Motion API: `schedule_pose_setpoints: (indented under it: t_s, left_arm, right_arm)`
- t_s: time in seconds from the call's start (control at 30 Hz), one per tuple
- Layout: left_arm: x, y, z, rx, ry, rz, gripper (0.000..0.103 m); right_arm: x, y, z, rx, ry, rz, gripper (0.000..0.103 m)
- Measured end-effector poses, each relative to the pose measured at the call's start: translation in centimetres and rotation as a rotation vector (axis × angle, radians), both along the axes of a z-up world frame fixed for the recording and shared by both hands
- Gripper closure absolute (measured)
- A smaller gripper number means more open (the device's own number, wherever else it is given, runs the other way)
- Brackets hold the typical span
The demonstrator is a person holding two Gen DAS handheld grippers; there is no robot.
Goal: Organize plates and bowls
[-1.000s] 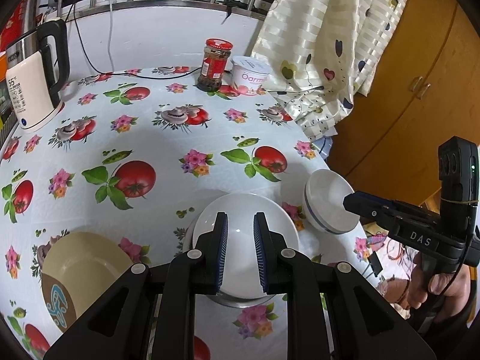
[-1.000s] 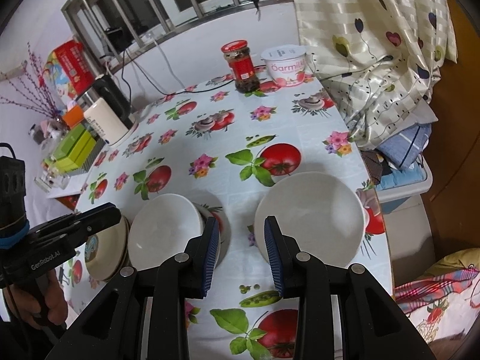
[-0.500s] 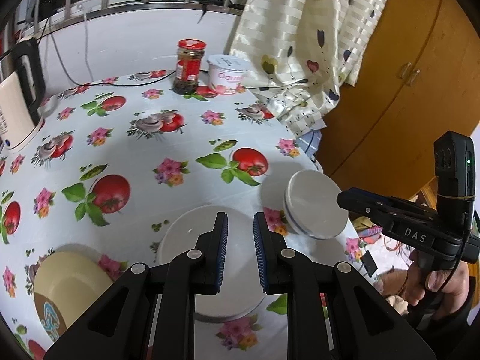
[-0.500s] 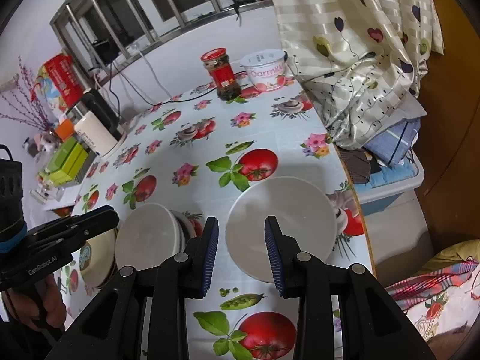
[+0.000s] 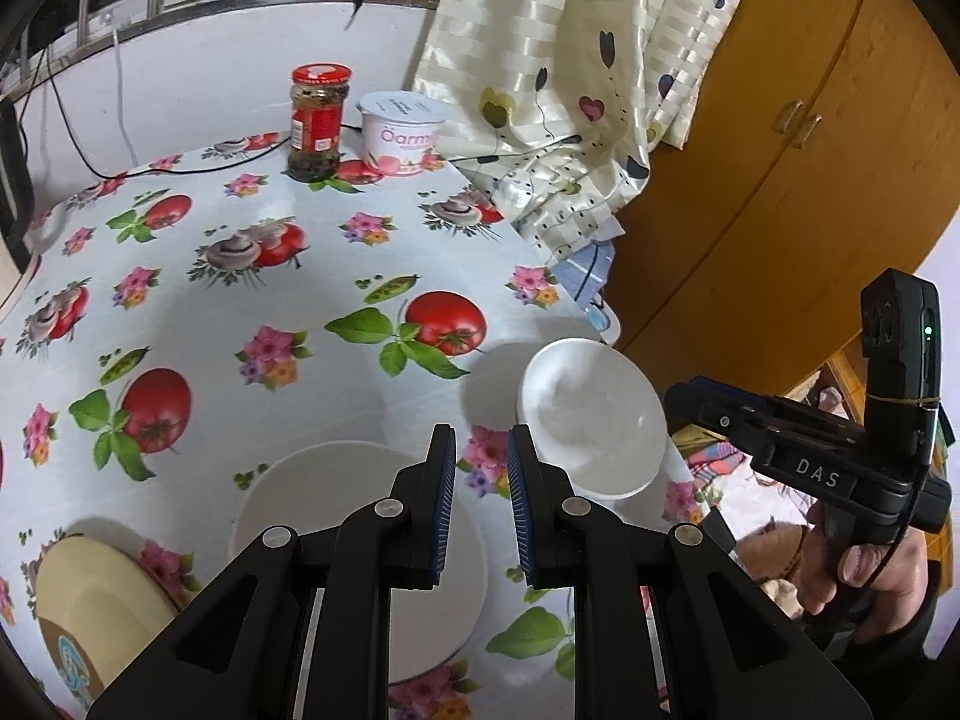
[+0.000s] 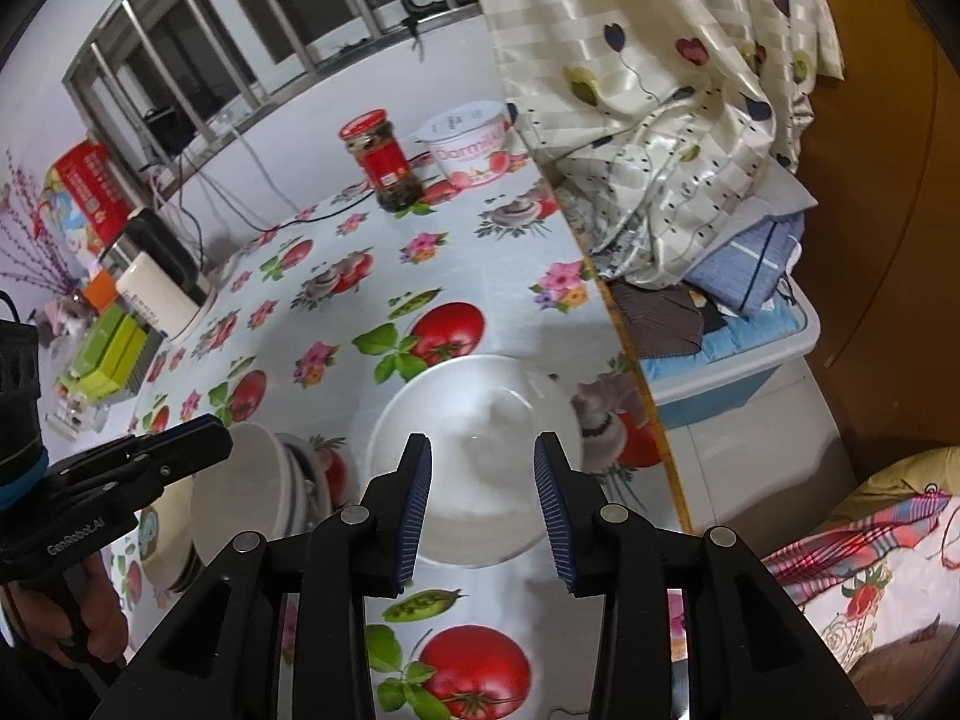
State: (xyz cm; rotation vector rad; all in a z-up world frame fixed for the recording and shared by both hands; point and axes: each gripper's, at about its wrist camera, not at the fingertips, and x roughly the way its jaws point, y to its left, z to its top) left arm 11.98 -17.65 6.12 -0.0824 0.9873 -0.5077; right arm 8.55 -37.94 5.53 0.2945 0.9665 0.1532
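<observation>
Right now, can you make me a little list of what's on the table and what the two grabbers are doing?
table cover: floral tablecloth with tomatoes and flowers
right side: white bowl near the table edge
middle: white plate
left side: cream bowl with a blue mark
back: red-lidded jar beside a yogurt tub
left gripper: nothing between its fingers, above the white plate's edge
right gripper: jaws opening, nothing gripped, the white bowl in front of it

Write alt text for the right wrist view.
The right gripper, jaws opening and empty, hovers over a white bowl near the edge of a tomato-print tablecloth. The left gripper reaches toward another white bowl.
</observation>
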Motion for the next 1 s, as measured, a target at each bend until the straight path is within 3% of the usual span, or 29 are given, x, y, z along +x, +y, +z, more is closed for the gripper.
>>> schedule_pose_setpoints:
  t_s: [1.0]
  left_arm:
    - [2.9,-5.1,-5.2,-0.007,0.194,-0.059,0.084]
  right_arm:
    - [1.1,-2.9,-4.6,0.047,0.085,-0.033,0.07]
